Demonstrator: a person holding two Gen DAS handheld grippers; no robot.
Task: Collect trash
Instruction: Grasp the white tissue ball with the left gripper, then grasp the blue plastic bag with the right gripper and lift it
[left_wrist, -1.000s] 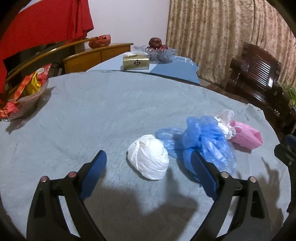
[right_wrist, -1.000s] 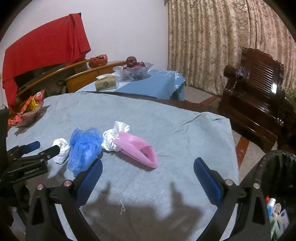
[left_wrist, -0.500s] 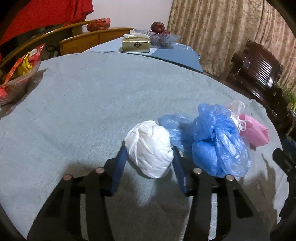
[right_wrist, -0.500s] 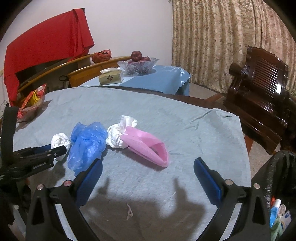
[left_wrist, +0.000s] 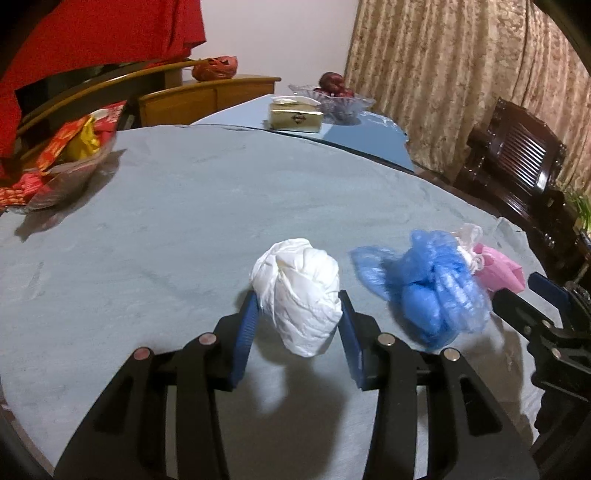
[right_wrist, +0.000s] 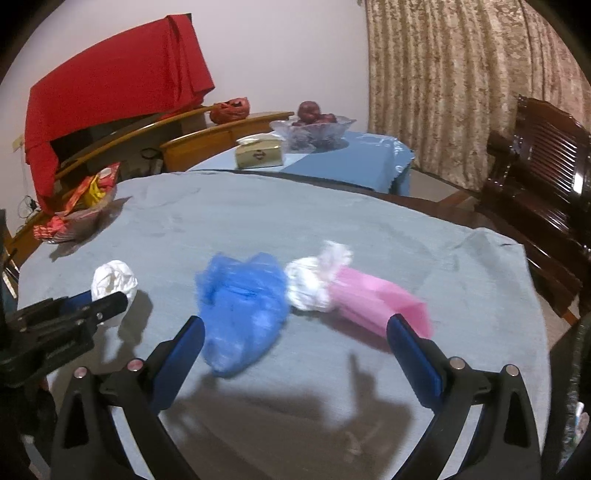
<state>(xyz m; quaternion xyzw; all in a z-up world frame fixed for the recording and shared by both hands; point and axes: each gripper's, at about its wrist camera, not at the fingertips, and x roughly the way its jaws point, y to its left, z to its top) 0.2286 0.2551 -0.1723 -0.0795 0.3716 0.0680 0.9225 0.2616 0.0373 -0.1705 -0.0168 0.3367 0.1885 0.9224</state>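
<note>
I have the white wad pinched between the jaws of my left gripper, pads pressing both its sides, its shadow on the grey counter below. Just right of those jaws lies the blue bag, with the pink bag beyond it. My right gripper has its jaws spread wide, nothing between them, the blue bag just ahead of its left finger.

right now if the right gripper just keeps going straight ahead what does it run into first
Most likely the blue plastic bag, which lies just ahead of the open right gripper, toward its left finger. The white wad and pink bag sit slightly farther. Depth is uncertain.
</note>
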